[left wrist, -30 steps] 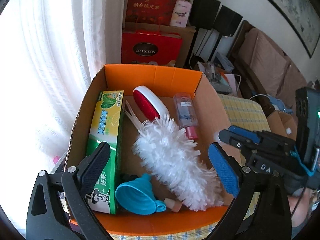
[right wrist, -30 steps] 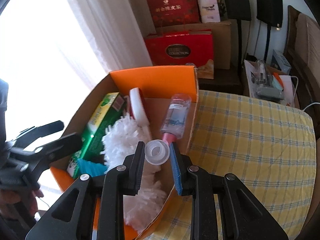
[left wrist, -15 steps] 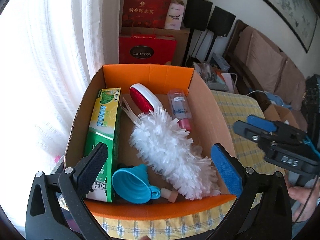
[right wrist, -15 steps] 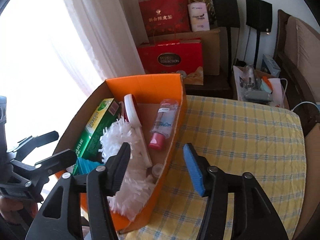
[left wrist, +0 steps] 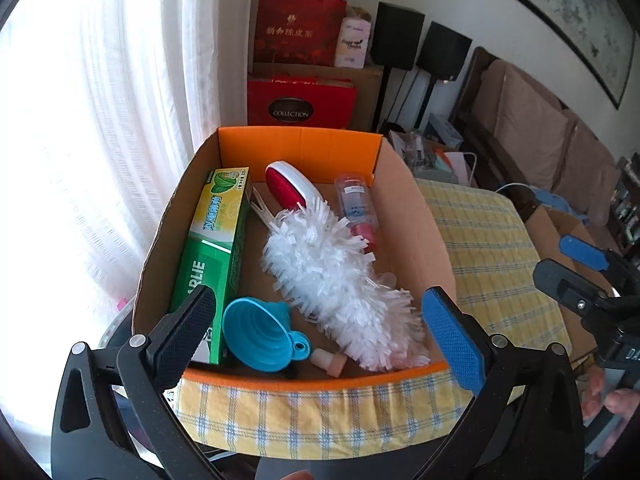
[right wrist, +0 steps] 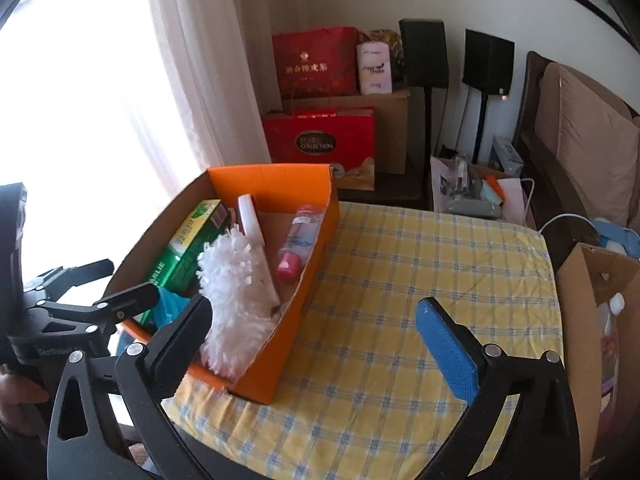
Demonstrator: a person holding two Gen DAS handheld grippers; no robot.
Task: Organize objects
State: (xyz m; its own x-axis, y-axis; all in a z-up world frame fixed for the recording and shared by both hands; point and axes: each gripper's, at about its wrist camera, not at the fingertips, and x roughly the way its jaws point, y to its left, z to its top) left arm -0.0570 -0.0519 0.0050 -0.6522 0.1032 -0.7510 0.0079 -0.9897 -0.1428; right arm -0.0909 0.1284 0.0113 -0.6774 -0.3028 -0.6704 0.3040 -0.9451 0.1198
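Left of my right gripper [right wrist: 316, 336] sits the orange box [right wrist: 308, 280], duster [right wrist: 232, 292] lying lengthwise inside. Its 2 jaws are opening, nothing between. Left gripper [left wrist: 320, 332], nearer, gapes empty over the box's near rim.

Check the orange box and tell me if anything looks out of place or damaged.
Nothing looks damaged or spilled. Inside the orange box, the white duster lies diagonally across the lint brush. The blue funnel lies on its side by the toothpaste carton.
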